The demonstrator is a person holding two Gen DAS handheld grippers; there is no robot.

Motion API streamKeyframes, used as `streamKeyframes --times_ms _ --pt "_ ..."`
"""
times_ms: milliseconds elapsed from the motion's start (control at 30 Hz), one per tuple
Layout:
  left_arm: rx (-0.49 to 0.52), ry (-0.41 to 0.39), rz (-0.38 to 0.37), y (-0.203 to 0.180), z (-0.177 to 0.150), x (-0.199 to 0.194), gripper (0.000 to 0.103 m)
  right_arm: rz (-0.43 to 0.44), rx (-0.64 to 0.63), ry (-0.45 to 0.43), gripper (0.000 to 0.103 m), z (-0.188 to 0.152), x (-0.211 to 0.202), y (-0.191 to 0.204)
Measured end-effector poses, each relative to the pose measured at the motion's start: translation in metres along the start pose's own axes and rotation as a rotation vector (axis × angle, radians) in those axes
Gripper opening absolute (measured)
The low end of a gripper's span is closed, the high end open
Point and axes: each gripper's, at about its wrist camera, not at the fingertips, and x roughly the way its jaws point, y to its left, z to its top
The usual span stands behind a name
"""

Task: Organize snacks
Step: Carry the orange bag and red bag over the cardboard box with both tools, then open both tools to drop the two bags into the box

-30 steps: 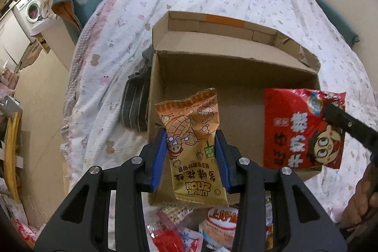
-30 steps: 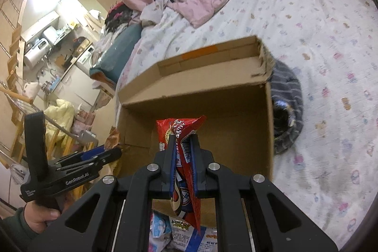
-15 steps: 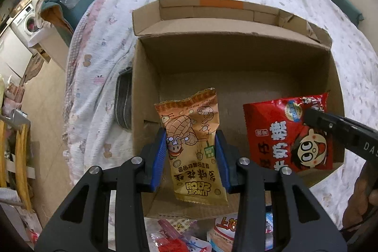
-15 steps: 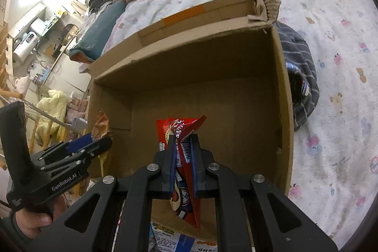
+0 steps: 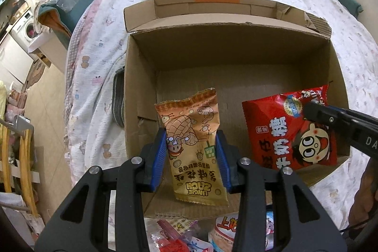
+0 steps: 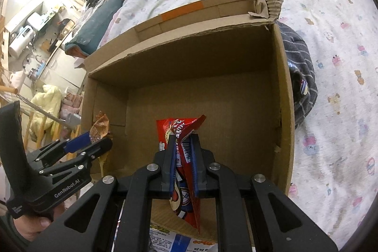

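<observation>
Over one cardboard box (image 5: 226, 58) — two tongs: left (image 5: 191, 152) grips peanut packet (image 5: 192, 141); right (image 6: 183, 157) opening on red packet (image 6: 182, 134)

One cardboard box (image 5: 226, 58), two held snack packets, two hand-held grippers.
Over the box: one orange peanut packet (image 5: 193, 141) and one red candy packet (image 5: 290, 134), one in each hand-held gripper. Just outside the box's near wall lies a pile of loose packets (image 5: 224, 235), at least three; beside the box, one striped dark cloth (image 6: 300, 77).
</observation>
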Motion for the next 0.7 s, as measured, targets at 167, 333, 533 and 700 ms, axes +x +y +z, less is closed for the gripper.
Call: streamKeyframes --times_ms 167,333,533,700 --pt "0.0 -0.004 -0.021 0.001 -0.001 -0.001 0.037 -0.025 -0.019 -0.019 0.016 0.002 -0.002 0.004" --pt "-0.016 -0.028 -0.049 0.005 0.0 -0.006 0.038 -0.011 0.0 -0.069 0.017 0.004 -0.01 0.002" --pt "-0.036 -0.054 -0.055 0.009 0.002 -0.013 0.063 0.004 -0.015 -0.12 0.02 0.006 -0.022 0.006" --pt "-0.043 -0.056 -0.076 0.008 0.002 -0.015 0.08 -0.002 -0.004 -0.151 0.086 0.009 -0.028 0.004"
